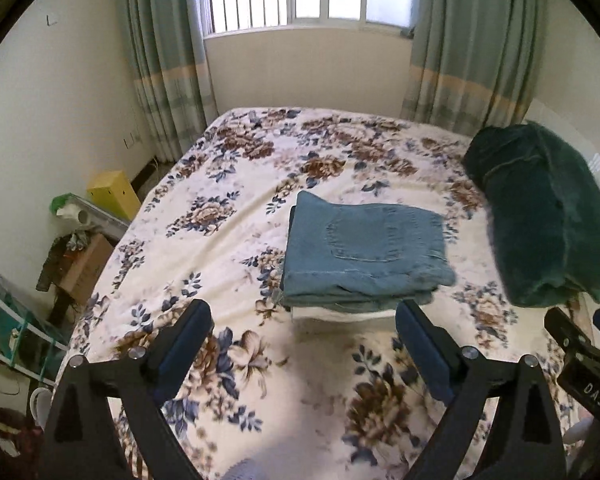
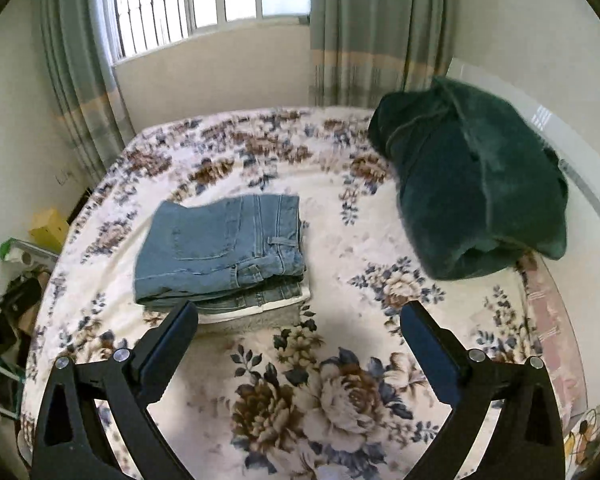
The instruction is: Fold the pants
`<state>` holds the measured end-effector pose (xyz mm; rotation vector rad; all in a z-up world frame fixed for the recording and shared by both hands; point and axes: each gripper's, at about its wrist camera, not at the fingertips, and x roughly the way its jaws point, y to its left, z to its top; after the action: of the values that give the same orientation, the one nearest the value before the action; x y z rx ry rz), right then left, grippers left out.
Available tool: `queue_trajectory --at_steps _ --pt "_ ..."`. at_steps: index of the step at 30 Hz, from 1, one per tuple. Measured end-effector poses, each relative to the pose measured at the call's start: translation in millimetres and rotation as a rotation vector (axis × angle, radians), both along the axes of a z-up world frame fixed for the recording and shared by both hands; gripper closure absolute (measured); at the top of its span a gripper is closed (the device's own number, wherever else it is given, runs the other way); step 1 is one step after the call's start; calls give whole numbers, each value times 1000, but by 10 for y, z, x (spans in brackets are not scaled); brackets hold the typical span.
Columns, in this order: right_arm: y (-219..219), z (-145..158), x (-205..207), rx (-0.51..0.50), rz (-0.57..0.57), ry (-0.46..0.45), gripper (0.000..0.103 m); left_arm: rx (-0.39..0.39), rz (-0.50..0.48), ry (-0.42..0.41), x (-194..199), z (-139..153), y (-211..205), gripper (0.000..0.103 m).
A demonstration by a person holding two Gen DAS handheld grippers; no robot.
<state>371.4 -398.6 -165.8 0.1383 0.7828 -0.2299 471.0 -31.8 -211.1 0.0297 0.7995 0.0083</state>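
Blue denim pants [image 1: 364, 248] lie folded into a thick rectangular stack in the middle of the floral bed, on top of a pale folded cloth [image 1: 340, 314]. They also show in the right wrist view [image 2: 224, 248]. My left gripper [image 1: 304, 316] is open and empty, held above the bed just in front of the stack. My right gripper [image 2: 300, 316] is open and empty too, in front of and to the right of the stack. Part of the right gripper [image 1: 580, 344] shows at the right edge of the left wrist view.
A folded dark green blanket [image 1: 540, 216] lies on the bed's right side, also in the right wrist view [image 2: 472, 188]. The floral bedspread [image 1: 220, 208] covers the bed. A yellow box [image 1: 112, 192], cardboard box and shelves stand on the floor to the left. Window and curtains are behind.
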Motion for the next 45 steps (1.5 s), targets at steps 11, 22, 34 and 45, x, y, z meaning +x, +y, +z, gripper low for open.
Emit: queue_trajectory --at_steps 11,22,34,45 --pt "8 1180 -1602 -50 87 -161 0 -2 -5 -111 -1342 787 -96 9" --pt "46 1810 -2766 -23 133 -235 0 15 19 -189 -2147 1259 -58 9" --pt "114 2106 -3268 -32 126 -273 0 7 13 -246 -2481 1479 80 0" --pt "163 2156 -3323 -31 138 -281 0 11 7 -258 -2557 1521 94 0"
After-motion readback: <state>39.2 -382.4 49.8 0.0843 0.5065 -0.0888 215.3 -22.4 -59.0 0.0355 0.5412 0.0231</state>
